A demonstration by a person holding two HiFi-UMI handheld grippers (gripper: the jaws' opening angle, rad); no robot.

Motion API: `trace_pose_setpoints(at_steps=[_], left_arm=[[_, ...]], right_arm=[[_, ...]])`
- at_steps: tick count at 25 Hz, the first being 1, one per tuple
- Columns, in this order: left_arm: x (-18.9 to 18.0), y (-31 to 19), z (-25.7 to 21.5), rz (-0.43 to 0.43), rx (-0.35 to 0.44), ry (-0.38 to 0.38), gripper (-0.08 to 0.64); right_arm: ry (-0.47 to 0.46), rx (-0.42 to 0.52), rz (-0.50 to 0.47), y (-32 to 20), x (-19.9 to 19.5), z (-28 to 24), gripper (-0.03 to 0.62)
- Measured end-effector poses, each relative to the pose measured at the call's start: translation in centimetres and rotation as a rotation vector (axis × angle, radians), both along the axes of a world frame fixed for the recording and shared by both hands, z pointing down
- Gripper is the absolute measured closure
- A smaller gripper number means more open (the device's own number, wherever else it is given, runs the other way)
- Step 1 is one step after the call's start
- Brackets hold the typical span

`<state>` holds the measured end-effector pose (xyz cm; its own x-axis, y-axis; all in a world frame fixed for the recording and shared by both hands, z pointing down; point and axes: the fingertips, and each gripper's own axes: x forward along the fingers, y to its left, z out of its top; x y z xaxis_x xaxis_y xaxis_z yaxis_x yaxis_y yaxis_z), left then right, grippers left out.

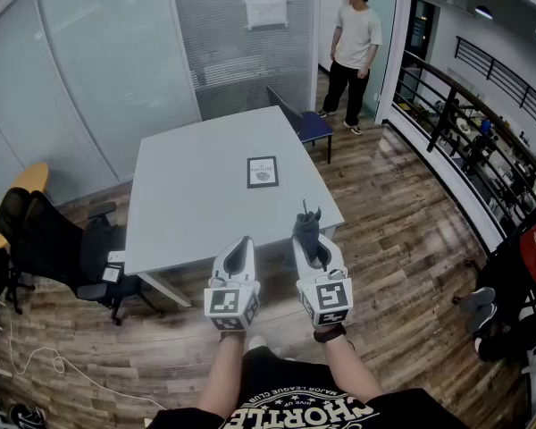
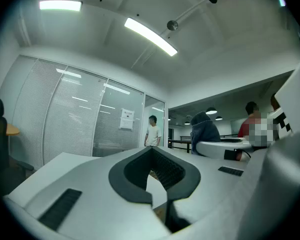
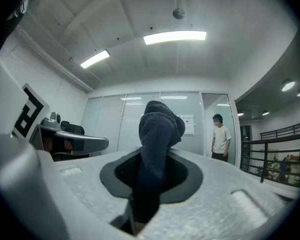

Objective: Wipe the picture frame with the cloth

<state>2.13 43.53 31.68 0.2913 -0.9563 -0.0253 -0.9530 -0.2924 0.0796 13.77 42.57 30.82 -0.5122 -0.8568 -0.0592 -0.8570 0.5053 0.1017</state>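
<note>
Picture frame (image 1: 263, 172) flat on grey table (image 1: 196, 195), dark cloth (image 1: 306, 224) upright in right tongs (image 1: 311, 242)

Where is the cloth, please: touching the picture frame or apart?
Apart: the head view shows the cloth, in the right tool, clear of the picture frame.

left claw (image 1: 239, 250): closed, empty | right claw (image 1: 312, 245): clamped on cloth (image 1: 305, 223) | side by side
</note>
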Motion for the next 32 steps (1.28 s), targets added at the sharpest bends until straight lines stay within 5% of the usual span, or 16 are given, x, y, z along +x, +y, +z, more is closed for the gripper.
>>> trace_pose_setpoints(at_steps=[13,32], left_arm=[[2.0,-3.4,3.4,0.037,-0.007,-0.081,0.555],[-4.9,-28.5,3.4,0.115,-0.057,-0.042,0.555]], right_arm=[[-0.018,-0.046,-0.065,-3.6,-0.3,2.6,0.517],[-0.045,-0.127,0.058,-28.2,-6.7,3.6,0.517]])
